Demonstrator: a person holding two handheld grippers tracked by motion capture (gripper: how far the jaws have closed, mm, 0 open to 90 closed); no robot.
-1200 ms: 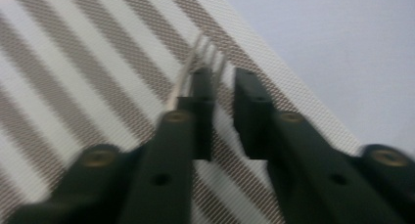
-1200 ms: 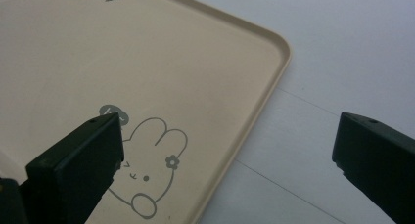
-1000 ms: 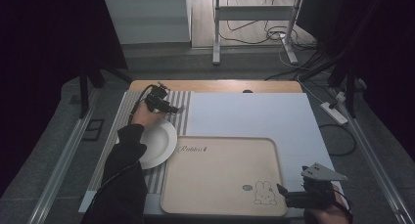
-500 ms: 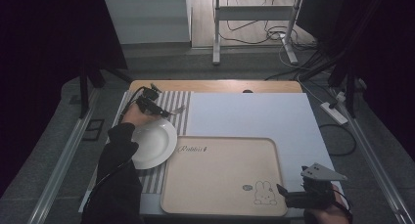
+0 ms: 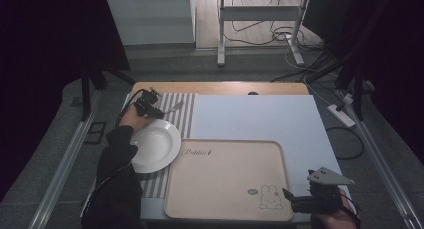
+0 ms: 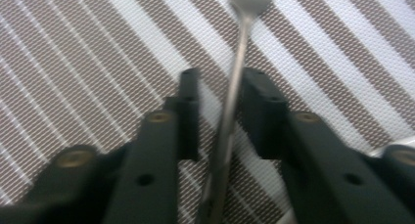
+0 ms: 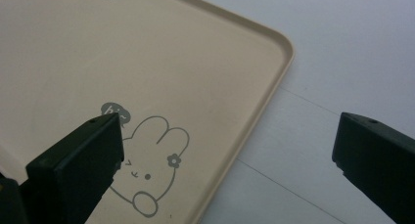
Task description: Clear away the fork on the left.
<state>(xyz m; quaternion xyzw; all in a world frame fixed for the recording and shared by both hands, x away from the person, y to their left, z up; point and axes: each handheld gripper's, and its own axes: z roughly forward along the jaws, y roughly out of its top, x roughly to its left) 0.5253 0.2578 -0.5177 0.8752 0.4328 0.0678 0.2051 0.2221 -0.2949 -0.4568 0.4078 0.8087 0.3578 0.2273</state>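
My left claw (image 6: 218,82) was over the striped placemat (image 6: 98,48) at the far left part of the bench (image 5: 260,114). Its two black jaws were a little apart, and the thin metal handle of a fork (image 6: 230,111) ran between them. The handle looked close to the right jaw, but I could not tell if the jaws were pinching it yet. The picture from that claw was blurry. In the high view I saw the fork (image 5: 175,107) lying on the stripes, with its head pointing away from the left claw (image 5: 150,108) toward the right.

A white bowl-like plate (image 5: 154,145) sat on the placemat (image 5: 185,106), just nearer to me than my left hand (image 5: 131,119). It touched the left edge of the tan tray (image 5: 225,179), or came very close to it; I could not tell which.

The tray (image 7: 147,62) was big and flat, with a small bunny drawing (image 7: 151,155) near its right near corner and some writing (image 5: 198,152) near its far left corner. It lay on a pale sheet (image 5: 260,119) that covered most of the bench.

My right claw (image 7: 227,155) was spread wide and held nothing. It hung over the near right corner of the tray, with one jaw above the bunny and the other above the pale sheet (image 7: 342,48). In the high view, the right claw (image 5: 292,201) sat at the near right edge of the bench.
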